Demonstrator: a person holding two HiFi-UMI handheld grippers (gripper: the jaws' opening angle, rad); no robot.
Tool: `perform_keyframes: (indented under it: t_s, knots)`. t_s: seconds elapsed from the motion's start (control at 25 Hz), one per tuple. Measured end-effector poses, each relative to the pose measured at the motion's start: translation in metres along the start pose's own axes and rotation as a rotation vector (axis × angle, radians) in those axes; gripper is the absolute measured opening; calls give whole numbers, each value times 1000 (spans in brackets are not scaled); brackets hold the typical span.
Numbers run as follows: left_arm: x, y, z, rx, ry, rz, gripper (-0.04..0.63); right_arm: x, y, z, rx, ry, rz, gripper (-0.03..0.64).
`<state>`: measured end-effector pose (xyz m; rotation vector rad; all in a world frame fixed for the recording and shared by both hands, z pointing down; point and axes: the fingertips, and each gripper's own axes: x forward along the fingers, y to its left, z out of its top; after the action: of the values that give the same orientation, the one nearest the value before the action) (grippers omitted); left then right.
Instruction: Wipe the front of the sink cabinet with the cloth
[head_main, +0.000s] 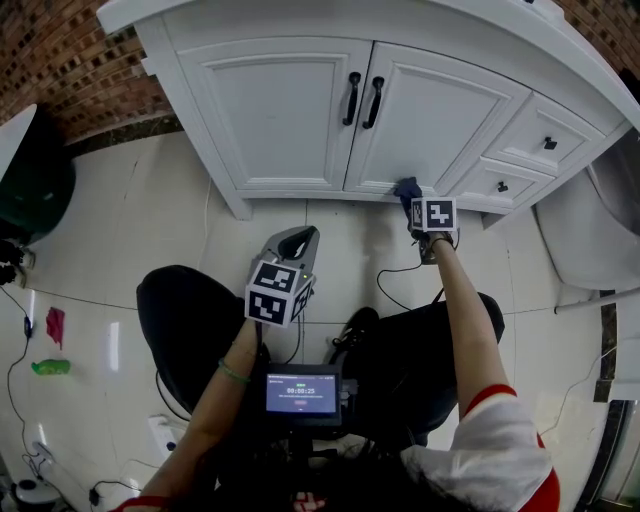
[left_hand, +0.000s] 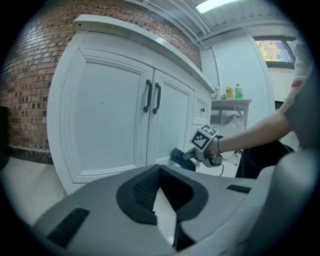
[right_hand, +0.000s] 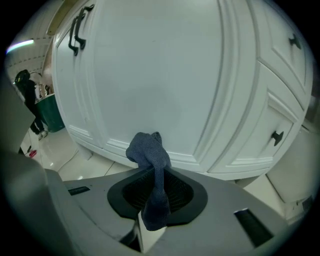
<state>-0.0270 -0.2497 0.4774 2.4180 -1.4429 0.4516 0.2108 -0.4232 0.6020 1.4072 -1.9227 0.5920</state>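
Observation:
The white sink cabinet (head_main: 300, 120) has two doors with black handles (head_main: 362, 99) and drawers at the right. My right gripper (head_main: 410, 196) is shut on a dark blue cloth (right_hand: 150, 160) and holds it against the bottom edge of the right door (right_hand: 150, 90). The same cloth (head_main: 406, 188) shows at the cabinet's base, and again as the cloth (left_hand: 181, 157) from the left gripper view. My left gripper (head_main: 296, 240) hangs shut and empty over the floor, well back from the cabinet (left_hand: 110, 110).
A white toilet (head_main: 585, 235) stands at the right of the cabinet. Brick wall (head_main: 60, 60) runs at the left, with a dark green bin (head_main: 35, 185) below it. A black stool (head_main: 195, 320) and cables lie on the tiled floor near me.

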Motion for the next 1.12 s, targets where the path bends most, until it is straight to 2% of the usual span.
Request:
perform_keyframes:
  t_s: [0.36,0.6,0.84,1.12]
  knots:
    - [5,-14,4,31,25,0,20,-10,-89,-33,220,6,-126,63]
    - [2,-14,8,36,19,12,20,-20,-103,-48,328,2,-152,63]
    - [-10,-20,15,42,-10,4,20,-38,-54,-30,307,-74,-47,63]
    - [-46,-17,26,33,-66,29,20,-101,56,9,239,-267,166,63]
